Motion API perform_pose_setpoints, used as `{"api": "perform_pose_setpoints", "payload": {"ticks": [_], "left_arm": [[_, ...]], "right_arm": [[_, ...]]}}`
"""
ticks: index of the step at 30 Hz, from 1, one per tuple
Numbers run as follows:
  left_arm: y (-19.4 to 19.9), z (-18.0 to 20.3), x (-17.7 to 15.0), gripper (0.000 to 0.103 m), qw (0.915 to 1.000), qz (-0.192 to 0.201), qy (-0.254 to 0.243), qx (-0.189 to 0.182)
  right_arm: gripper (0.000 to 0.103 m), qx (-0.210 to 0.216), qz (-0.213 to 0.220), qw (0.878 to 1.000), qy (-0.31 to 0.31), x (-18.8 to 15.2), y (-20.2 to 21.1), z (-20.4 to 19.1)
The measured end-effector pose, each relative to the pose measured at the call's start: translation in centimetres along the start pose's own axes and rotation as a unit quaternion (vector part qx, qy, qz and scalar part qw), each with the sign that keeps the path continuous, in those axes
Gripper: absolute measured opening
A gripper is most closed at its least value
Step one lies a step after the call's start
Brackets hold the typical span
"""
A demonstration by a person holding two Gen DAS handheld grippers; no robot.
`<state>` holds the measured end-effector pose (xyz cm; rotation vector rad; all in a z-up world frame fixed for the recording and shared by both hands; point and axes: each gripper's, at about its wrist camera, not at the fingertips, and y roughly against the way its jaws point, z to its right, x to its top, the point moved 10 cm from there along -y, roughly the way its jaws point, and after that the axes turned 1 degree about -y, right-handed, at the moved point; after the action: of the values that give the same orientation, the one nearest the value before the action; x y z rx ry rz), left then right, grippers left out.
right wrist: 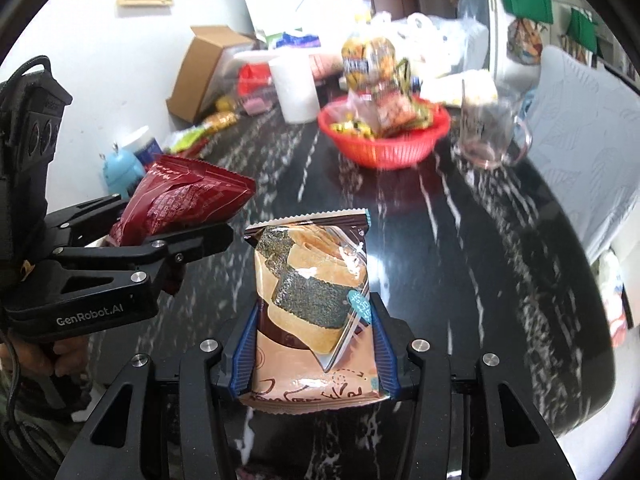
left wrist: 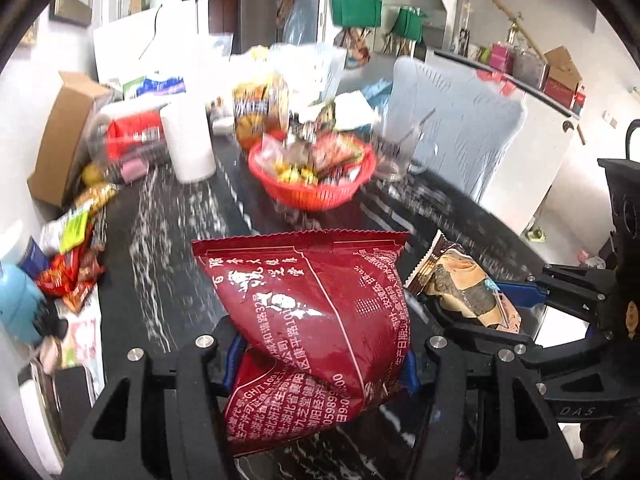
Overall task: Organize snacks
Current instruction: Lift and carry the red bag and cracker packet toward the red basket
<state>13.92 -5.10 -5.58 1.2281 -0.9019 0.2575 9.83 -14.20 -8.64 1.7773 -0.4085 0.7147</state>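
The left gripper (left wrist: 320, 364) has its jaws clamped on a dark red snack packet (left wrist: 308, 320), pinching it low so that the sealed top edge stands up toward 12 o'clock and the printed back faces the camera. The right gripper (right wrist: 314, 352) has its jaws closed on a brown seaweed-roll snack packet (right wrist: 312, 300), held upright between the blue pads (right wrist: 244, 348) with its serrated top at 12 o'clock. Both packets are held above the dark marbled desk (right wrist: 460, 248), side by side: in the left wrist view the right gripper comes in from 3 o'clock, and in the right wrist view the left gripper enters from 9 o'clock, gripped by a person's hand (right wrist: 64, 356) at about 8 o'clock. Farther out, toward 12 o'clock in both views, a red basket (left wrist: 316, 184) holding assorted wrapped snacks sits on the desk (the background is motion-blurred, so the wrappers cannot be read). A white paper roll (left wrist: 190, 140) stands at the basket's 9 o'clock side, a clear glass mug (right wrist: 488, 132) at its 3 o'clock side, and an open cardboard box (left wrist: 66, 140) with loose snack packets (left wrist: 76, 256) lies along the desk's left edge.
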Motion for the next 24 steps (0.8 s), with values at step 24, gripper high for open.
{"api": "perform_pose_setpoints", "payload": {"ticks": [24], "left_arm": [[1.2, -0.3, 13.7, 0.057, 0.9919, 0.118, -0.046, 0.013]], "right_arm": [[0.050, -0.045, 0.125, 0.991, 0.028, 13.3, 3.4, 3.3]]}}
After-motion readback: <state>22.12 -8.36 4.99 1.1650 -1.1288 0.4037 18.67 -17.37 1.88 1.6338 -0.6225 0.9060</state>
